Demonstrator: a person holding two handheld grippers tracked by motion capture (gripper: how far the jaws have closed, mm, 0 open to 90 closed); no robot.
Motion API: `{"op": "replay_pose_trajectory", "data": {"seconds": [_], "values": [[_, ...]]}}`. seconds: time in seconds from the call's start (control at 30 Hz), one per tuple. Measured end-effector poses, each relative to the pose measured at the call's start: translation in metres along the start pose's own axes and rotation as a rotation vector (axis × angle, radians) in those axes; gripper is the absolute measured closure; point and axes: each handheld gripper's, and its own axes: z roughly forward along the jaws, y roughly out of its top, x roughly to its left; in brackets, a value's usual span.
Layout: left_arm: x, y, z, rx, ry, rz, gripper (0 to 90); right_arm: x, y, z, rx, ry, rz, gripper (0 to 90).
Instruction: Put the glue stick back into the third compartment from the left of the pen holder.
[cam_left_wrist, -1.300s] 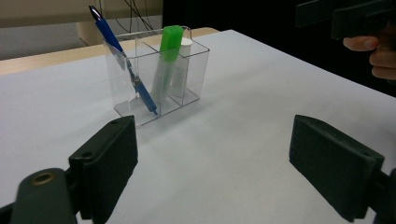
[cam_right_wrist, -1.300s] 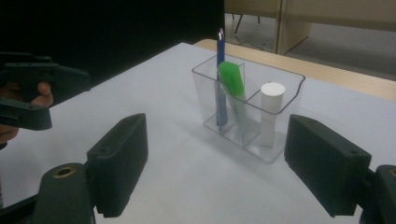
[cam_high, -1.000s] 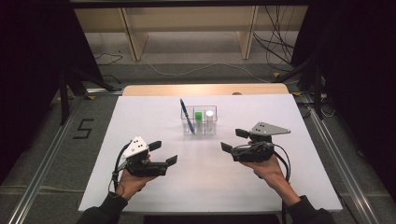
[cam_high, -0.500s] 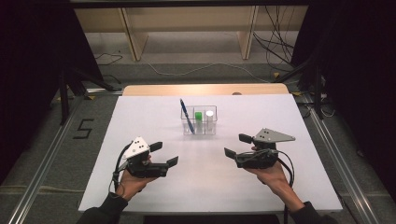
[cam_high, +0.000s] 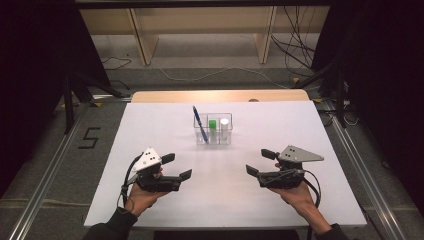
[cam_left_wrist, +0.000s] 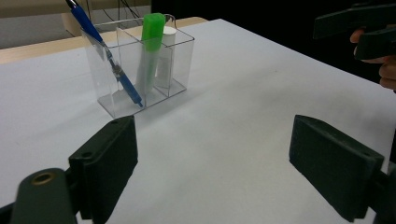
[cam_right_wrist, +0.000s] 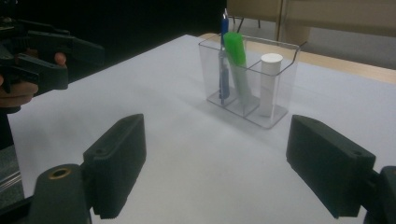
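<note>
Both tools, left tool (cam_high: 181, 167) and right tool (cam_high: 257, 162), gape wide and hold nothing above the white tabletop (cam_high: 150, 130). Well ahead, between them, the clear 3-compartment organizer (cam_high: 213, 136) holds a blue pen (cam_high: 200, 123), green marker (cam_high: 212, 124) and white tube (cam_high: 224, 124), 1 each. Nothing looks started; any reaching and grasping remains.

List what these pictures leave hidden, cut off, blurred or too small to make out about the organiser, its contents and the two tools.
- Blue pen: its top is cut off by the upper edge of the left gripper view.
- Green marker and white tube: too small in the high view for any label or print.
- Clear organiser: blurred in the right gripper view; its rear walls are hard to trace.
- Left tool and right tool: hands hide their grips in the high view.
</note>
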Motion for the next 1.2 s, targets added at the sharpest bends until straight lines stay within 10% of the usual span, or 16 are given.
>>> {"op": "replay_pose_trajectory", "data": {"seconds": [1.2], "values": [[-0.005,-0.003,-0.003,0.008,-0.018,-0.009,15.0,-0.002,-0.03,-0.02,-0.006,-0.032,0.036,20.2]]}}
